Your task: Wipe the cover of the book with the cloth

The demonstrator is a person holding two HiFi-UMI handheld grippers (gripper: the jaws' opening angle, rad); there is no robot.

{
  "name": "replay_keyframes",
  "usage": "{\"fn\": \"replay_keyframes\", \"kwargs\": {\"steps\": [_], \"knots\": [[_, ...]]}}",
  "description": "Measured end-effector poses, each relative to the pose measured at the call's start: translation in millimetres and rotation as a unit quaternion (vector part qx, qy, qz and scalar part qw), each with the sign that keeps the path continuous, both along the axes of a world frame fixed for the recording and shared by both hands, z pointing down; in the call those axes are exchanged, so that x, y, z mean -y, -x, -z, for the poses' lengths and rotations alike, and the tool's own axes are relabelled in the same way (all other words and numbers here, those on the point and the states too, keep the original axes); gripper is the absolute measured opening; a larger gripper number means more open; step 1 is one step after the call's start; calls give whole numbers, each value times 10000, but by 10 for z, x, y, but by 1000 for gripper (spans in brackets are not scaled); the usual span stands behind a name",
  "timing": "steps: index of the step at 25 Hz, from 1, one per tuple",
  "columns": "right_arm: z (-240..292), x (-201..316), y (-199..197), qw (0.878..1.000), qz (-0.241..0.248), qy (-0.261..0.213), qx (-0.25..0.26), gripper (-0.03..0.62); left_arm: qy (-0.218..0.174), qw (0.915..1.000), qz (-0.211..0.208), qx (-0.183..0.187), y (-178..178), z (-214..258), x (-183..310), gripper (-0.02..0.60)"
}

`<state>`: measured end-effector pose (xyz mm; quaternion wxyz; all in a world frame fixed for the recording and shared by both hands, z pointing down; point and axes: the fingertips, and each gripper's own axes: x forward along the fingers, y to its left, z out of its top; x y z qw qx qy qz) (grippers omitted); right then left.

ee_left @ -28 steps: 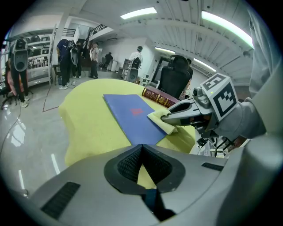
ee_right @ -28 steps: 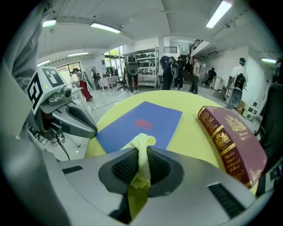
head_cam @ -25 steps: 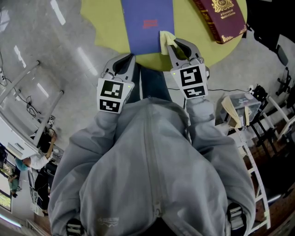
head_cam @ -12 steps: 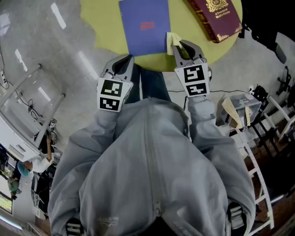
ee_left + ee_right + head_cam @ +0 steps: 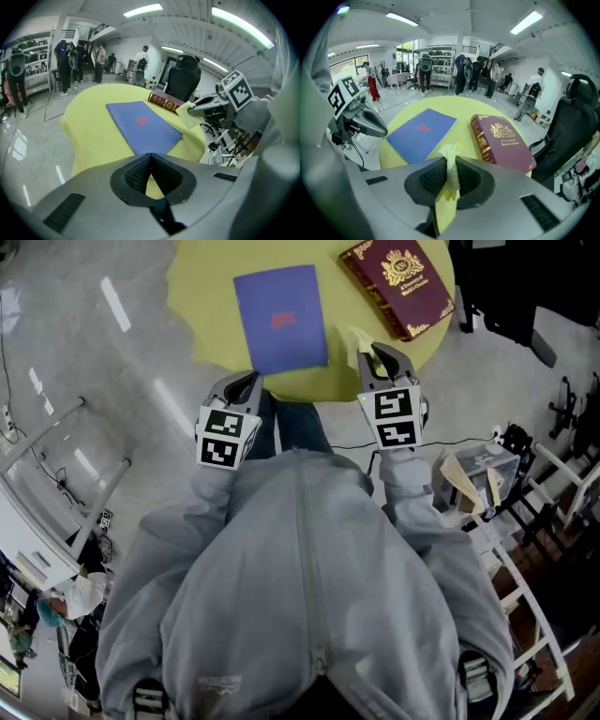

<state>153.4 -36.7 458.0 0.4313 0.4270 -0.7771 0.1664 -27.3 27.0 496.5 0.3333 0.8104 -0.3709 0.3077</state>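
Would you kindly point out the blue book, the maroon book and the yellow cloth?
blue book (image 5: 281, 318): head view, centre of cover.
maroon book (image 5: 398, 289): head view, centre of cover.
yellow cloth (image 5: 449, 161): right gripper view, bunched top end.

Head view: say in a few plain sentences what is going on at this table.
A person stands at a round yellow table with a gripper in each hand. The right gripper is shut on a yellow cloth, held just right of the blue book and not on its cover. The left gripper is shut and empty at the table's near edge. A maroon book lies further right.
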Motion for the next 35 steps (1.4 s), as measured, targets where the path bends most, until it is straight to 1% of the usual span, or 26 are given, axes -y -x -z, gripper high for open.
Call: {"fn": "replay_keyframes", "kwargs": {"steps": [3,5,8,11,14,18,21,24,26,28,31,35], "knots": [[292,18,8,9997,-75,-224,44,55,-162,9999,-12,-29,-7,240,65,18],[550,63,51,9987,-129,-487,123,55,-409,9991,-16,-46,-3,467,175,18],[1021,123,142,9950,-107,-963,250,55,-1041,9946,-1,-52,3,948,384,18],[1518,260,209,9870,-11,-1554,406,55,-1730,9849,39,-42,-27,1491,647,18],[2050,385,250,9748,-9,-2163,552,55,-2376,9711,159,-162,-60,2084,841,18],[2720,496,326,9550,-74,-2850,818,55,-3241,9453,341,-122,-12,2844,985,18],[3154,537,360,9377,-134,-3300,1080,55,-3702,9269,560,-250,-5,3319,1060,18],[3498,541,431,9200,-129,-3684,1332,55,-4137,9066,765,-327,-24,3692,1088,18],[3653,544,473,9104,-136,-3848,1517,55,-4301,8978,866,-391,-76,3862,1104,18],[3768,551,517,9029,-157,-3938,1717,55,-4372,8926,970,-520,-131,4004,1117,18],[3846,554,573,8970,-177,-3955,1966,55,-4446,8876,1032,-625,-175,4126,1103,18],[3911,560,554,8893,-277,-3948,2291,55,-4462,8845,1136,-755,-203,4229,1099,18]]}}
